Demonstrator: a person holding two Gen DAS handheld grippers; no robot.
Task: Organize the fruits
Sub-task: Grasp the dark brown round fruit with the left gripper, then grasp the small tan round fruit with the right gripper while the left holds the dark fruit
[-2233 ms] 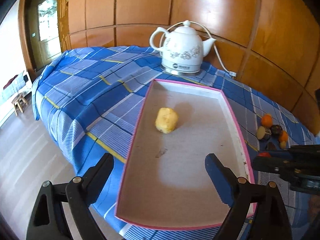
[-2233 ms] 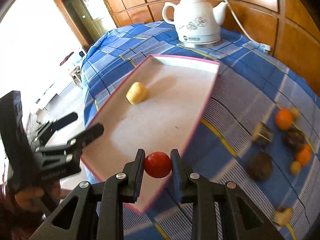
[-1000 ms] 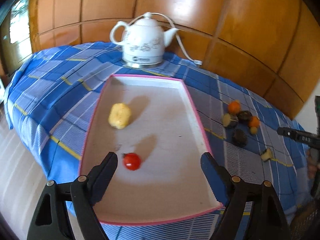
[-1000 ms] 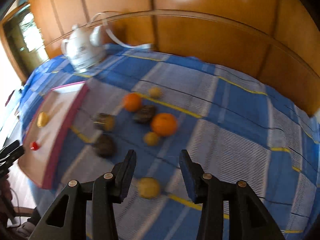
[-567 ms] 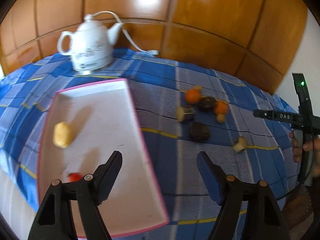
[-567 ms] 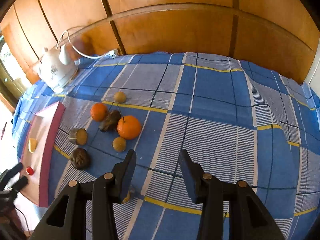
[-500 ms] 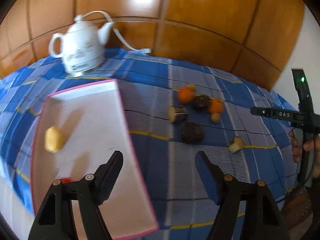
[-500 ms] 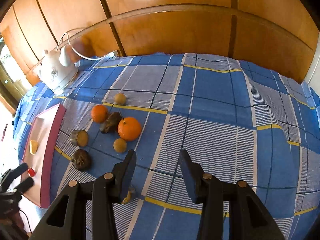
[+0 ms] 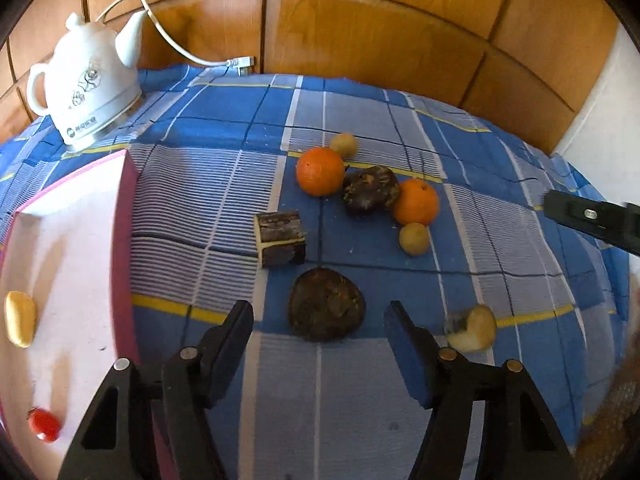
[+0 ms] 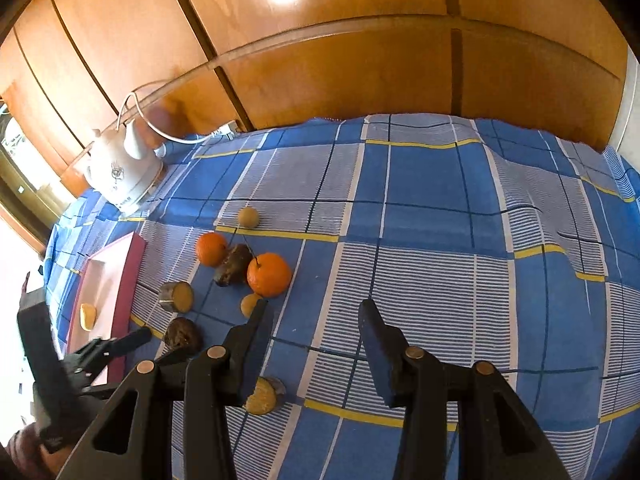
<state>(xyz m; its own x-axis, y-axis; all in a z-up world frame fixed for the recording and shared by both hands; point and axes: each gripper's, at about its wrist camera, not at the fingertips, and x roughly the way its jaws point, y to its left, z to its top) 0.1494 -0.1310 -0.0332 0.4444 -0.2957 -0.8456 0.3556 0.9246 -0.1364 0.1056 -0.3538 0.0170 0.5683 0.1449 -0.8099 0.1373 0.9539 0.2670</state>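
Note:
A pink-rimmed tray (image 9: 127, 216) lies at the left and holds a yellow fruit piece (image 9: 19, 323) and a red tomato (image 9: 44, 424). On the blue checked cloth lie two oranges (image 9: 320, 171) (image 9: 416, 202), a dark wrinkled fruit (image 9: 370, 189), a cut brown chunk (image 9: 280, 237), a dark round fruit (image 9: 326, 304), small yellow-green fruits (image 9: 414, 238) and a pale cut piece (image 9: 473, 328). My left gripper (image 9: 320, 320) is open, its fingers either side of the dark round fruit. My right gripper (image 10: 312, 320) is open and empty above the cloth, right of the fruit pile (image 10: 269, 273).
A white electric kettle (image 9: 88, 84) with a cord stands at the back left against the wood-panelled wall. The table's right edge drops off near the white wall. The left gripper shows in the right wrist view (image 10: 116, 344) by the tray (image 10: 127, 280).
The right gripper let go of the red tomato in the tray and swung right. The left gripper turned from the tray toward the loose fruits and closed in on the dark round fruit.

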